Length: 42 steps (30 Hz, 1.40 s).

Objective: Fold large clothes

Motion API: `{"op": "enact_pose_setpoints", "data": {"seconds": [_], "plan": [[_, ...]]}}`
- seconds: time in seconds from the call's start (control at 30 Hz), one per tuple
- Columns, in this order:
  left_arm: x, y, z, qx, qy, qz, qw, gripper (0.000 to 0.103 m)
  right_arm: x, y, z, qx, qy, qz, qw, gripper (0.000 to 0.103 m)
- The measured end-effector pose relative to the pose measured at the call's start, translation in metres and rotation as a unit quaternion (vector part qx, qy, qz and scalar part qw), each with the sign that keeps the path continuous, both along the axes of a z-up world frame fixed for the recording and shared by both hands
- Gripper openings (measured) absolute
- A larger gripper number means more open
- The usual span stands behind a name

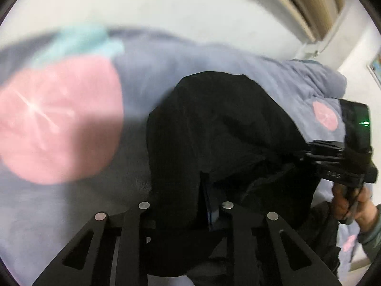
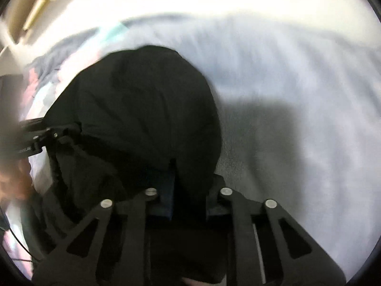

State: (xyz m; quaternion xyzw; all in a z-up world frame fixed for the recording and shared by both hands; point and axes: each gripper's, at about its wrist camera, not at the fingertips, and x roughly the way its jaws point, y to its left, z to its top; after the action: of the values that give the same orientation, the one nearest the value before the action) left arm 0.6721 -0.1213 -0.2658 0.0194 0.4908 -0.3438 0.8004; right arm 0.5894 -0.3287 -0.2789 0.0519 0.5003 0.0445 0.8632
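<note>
A large black garment [image 1: 214, 124] hangs bunched between both grippers above a blue-grey bedspread [image 1: 147, 71]. My left gripper [image 1: 202, 190] is shut on an edge of the black cloth, which drapes over its fingers. My right gripper [image 2: 176, 174] is shut on another edge of the same black garment [image 2: 142, 100]. The right gripper also shows in the left wrist view [image 1: 307, 152], gripping the cloth at the right. The left gripper shows in the right wrist view [image 2: 71, 131], at the left edge of the cloth. Both views are motion-blurred.
The bedspread has large pink circles [image 1: 57, 119] and a teal patch [image 1: 78, 43]. A white wall [image 1: 190, 4] rises behind the bed, with a wood-framed window [image 1: 316, 7] at the top right. The person's hand [image 1: 352, 205] holds the right gripper's handle.
</note>
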Motion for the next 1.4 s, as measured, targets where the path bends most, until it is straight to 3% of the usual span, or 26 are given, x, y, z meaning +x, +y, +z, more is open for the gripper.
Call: {"op": "enact_pose_setpoints", "data": {"seconds": [0.2,0.3,0.53,0.77,0.87,0.9,0.97,1.03,1.1,1.27,1.3,1.33,1.4], "plan": [[-0.067,0.034,0.068,-0.048,-0.054,-0.005,0.9974,0.021,-0.075,0.038,0.064,-0.065,-0.077,0.015,0.995,0.013],[-0.105,0.043,0.087,-0.043,-0.075,-0.015,0.9961,0.021,-0.121,0.057,0.086,-0.094,-0.106,0.016,0.99,0.012],[-0.212,0.081,0.108,0.013,-0.111,-0.052,0.9924,0.021,-0.22,0.087,0.11,-0.115,-0.128,0.009,0.985,0.011],[-0.308,0.12,0.102,0.044,-0.12,-0.04,0.991,0.021,-0.314,0.11,0.11,-0.135,-0.127,0.003,0.983,0.008],[-0.318,0.131,0.068,0.066,-0.075,-0.003,0.995,0.02,-0.334,0.114,0.077,-0.153,-0.082,-0.002,0.985,0.013],[-0.318,0.136,0.052,0.077,-0.055,0.011,0.9954,0.02,-0.34,0.098,0.061,-0.154,-0.063,-0.004,0.986,0.014],[-0.319,0.153,0.018,0.092,-0.003,0.042,0.9949,0.02,-0.344,0.091,0.036,-0.146,-0.015,-0.012,0.989,0.018],[-0.322,0.169,0.008,0.086,0.024,0.063,0.994,0.02,-0.346,0.082,0.023,-0.129,0.022,-0.023,0.991,0.019],[-0.323,0.179,0.02,0.077,0.023,0.072,0.9942,0.02,-0.355,0.072,0.03,-0.104,0.036,-0.037,0.993,0.021],[-0.307,0.182,0.071,0.024,0.013,0.078,0.9966,0.025,-0.353,0.045,0.071,-0.025,0.025,-0.075,0.997,0.053],[-0.301,0.178,0.078,0.009,0.013,0.078,0.9968,0.034,-0.347,0.043,0.081,-0.002,0.019,-0.081,0.997,0.054],[-0.295,0.174,0.086,-0.008,0.016,0.08,0.9967,0.05,-0.339,0.043,0.088,0.02,0.014,-0.084,0.996,0.057],[-0.285,0.167,0.091,-0.033,0.038,0.081,0.9955,0.059,-0.328,0.034,0.096,0.067,0.008,-0.092,0.994,0.062]]}}
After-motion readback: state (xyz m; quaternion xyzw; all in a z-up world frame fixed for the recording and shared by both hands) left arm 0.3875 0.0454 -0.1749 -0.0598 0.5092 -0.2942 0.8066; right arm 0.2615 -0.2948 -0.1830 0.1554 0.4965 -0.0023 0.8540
